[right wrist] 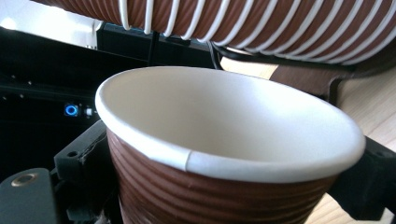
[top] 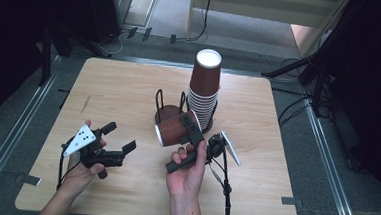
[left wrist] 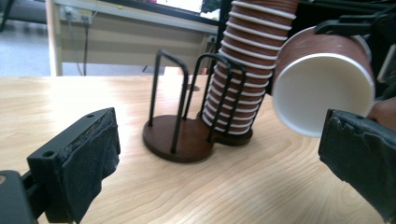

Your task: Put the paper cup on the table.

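Nearest the person, the left gripper point(top: 119, 140) hovers low over the worktop point(top: 129, 89) with its jaws spread apart and nothing between them. Just to its right, the right gripper point(top: 189, 130) is clamped on a brown cup point(top: 174, 129), which lies tipped on its side above the worktop, white mouth facing left. Right behind it stands the wire rack point(top: 171, 106), carrying a tall stack point(top: 205, 86) of upturned cups that leans slightly.
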Tool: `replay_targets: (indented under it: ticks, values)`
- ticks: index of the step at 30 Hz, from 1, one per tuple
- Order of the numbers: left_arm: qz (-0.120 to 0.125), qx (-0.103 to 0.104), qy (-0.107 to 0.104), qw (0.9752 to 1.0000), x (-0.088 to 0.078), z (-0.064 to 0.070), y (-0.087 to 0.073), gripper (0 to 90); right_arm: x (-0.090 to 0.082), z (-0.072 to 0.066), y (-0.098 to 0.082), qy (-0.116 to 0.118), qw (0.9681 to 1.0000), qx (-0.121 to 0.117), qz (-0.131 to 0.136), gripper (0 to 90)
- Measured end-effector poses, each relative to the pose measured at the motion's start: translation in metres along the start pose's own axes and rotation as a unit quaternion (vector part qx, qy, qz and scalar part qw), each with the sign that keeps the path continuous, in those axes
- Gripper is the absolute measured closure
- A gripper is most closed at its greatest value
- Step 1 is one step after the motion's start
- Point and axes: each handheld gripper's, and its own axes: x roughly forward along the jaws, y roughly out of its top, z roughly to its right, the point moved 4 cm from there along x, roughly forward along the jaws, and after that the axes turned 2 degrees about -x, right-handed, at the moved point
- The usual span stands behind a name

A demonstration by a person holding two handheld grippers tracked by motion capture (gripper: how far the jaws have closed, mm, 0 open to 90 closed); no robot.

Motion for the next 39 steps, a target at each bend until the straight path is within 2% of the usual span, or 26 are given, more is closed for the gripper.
replay_targets:
  ticks: [7, 10, 16, 18, 21, 26, 27, 31, 36, 39]
  values:
    - [-0.004, -0.006, 0.020, 0.9998, -0.006, -0.012, -0.006, 0.0, -0.002, 0.002, 0.005, -0.014, 0.9981, -0.059, 0.010, 9.6]
    - [-0.003, -0.009, 0.028, 0.9996, -0.009, -0.016, -0.008, 0.0, -0.004, 0.003, 0.009, -0.019, 0.9969, -0.075, 0.015, 9.6]
    - [-0.005, -0.008, 0.040, 0.9991, -0.015, -0.023, -0.012, 0.0, -0.008, 0.004, 0.016, -0.030, 0.9913, -0.125, 0.030, 9.6]
    - [-0.003, -0.011, 0.044, 0.9990, -0.017, -0.025, -0.013, 0.0, -0.009, 0.005, 0.019, -0.035, 0.9881, -0.145, 0.037, 9.6]
    - [-0.006, -0.010, 0.049, 0.9988, -0.020, -0.027, -0.014, 0.0, -0.011, 0.004, 0.023, -0.036, 0.9849, -0.164, 0.043, 9.6]
    - [-0.010, -0.010, 0.059, 0.9982, -0.025, -0.033, -0.019, 0.0, -0.014, 0.002, 0.028, -0.043, 0.9765, -0.205, 0.050, 9.6]
    - [-0.011, -0.010, 0.060, 0.9981, -0.026, -0.034, -0.020, 0.0, -0.015, 0.001, 0.029, -0.044, 0.9739, -0.217, 0.051, 9.7]
    - [-0.015, -0.011, 0.069, 0.9974, -0.031, -0.038, -0.023, 0.0, -0.017, 0.001, 0.035, -0.042, 0.9683, -0.242, 0.047, 10.1]
    - [-0.015, -0.015, 0.077, 0.9968, -0.036, -0.043, -0.026, 0.0, -0.020, 0.001, 0.042, -0.045, 0.9567, -0.283, 0.052, 10.4]
    - [-0.017, -0.015, 0.081, 0.9965, -0.039, -0.046, -0.027, 0.0, -0.022, 0.002, 0.045, -0.054, 0.9473, -0.310, 0.060, 10.4]
